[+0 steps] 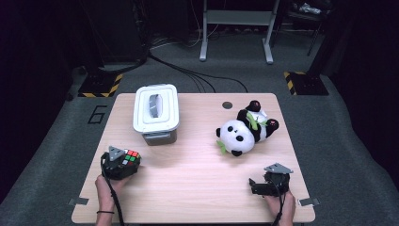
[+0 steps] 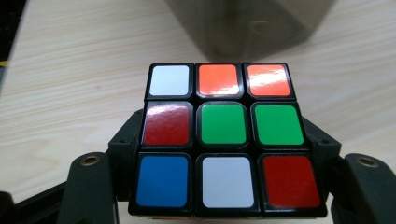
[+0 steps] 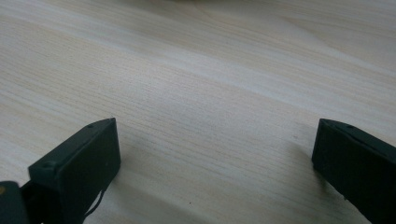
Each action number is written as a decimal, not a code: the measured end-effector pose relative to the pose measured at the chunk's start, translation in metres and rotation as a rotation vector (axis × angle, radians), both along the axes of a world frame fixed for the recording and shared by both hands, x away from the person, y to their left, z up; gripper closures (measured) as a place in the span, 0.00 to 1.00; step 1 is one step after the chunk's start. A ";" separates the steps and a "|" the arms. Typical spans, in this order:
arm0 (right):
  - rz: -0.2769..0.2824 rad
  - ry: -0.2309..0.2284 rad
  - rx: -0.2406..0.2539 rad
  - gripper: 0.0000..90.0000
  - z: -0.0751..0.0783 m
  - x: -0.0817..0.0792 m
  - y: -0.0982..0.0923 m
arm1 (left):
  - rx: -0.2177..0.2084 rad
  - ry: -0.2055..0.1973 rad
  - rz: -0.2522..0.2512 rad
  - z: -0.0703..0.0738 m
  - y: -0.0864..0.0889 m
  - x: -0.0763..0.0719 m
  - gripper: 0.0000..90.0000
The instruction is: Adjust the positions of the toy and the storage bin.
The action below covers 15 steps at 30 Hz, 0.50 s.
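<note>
High view: left tongs (image 1: 126, 162) clamped on a Rubik's cube (image 1: 129, 157), held over the near left part of the wooden tabletop (image 1: 193, 183), a grey three-cornered plate on top, a cable trailing back along the forearm. Just beyond those tongs, a white lidded storage box (image 1: 156, 113) with a grey base, apart from the cube. Right tongs (image 1: 256, 184) low at the near right corner, jaws pointing toward the left tongs, spread wide, nothing between them. Ahead of the right tongs, well apart, a plush panda (image 1: 244, 132) lying on its back, green leaf patches on belly and cheek. Farther off than the panda, a small dark round hole (image 1: 227, 105) in the tabletop.

Left gripper view: Rubik's cube (image 2: 224, 140) gripped between the two black jaws, pads pressed on its left and right sides. Top face toward the camera: white, orange, orange in the far row; dark red, green, green in the middle; blue, white, red nearest. Past the cube, the grey translucent base of the storage box (image 2: 252, 23), close but not touching.

Right gripper view: right tongs (image 3: 215, 154) standing wide, bare pale wood grain between the two black jaws, tips close over the tabletop (image 3: 210, 70).
</note>
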State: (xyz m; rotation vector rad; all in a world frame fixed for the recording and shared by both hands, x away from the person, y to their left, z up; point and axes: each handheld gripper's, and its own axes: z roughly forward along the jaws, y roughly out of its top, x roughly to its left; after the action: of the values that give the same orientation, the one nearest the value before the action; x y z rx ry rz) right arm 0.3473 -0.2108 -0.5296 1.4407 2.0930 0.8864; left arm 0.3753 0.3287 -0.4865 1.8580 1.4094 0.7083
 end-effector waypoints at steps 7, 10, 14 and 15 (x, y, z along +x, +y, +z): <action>0.004 0.001 -0.002 0.00 0.000 0.000 0.000 | -0.006 0.003 0.060 0.000 0.025 0.009 0.38; 0.003 0.001 -0.004 0.00 0.000 0.000 0.000 | -0.018 0.010 0.101 -0.005 0.038 0.017 0.38; -0.002 0.000 0.002 0.00 0.000 0.000 0.000 | -0.004 0.034 0.122 -0.008 0.050 0.023 0.38; -0.002 0.000 0.002 0.00 0.000 0.000 0.000 | -0.004 0.034 0.122 -0.008 0.050 0.023 0.38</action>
State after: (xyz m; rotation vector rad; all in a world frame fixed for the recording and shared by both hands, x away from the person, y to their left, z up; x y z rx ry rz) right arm 0.3473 -0.2106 -0.5296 1.4437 2.0911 0.8883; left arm 0.3987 0.3788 -0.4943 1.8003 1.5555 0.7354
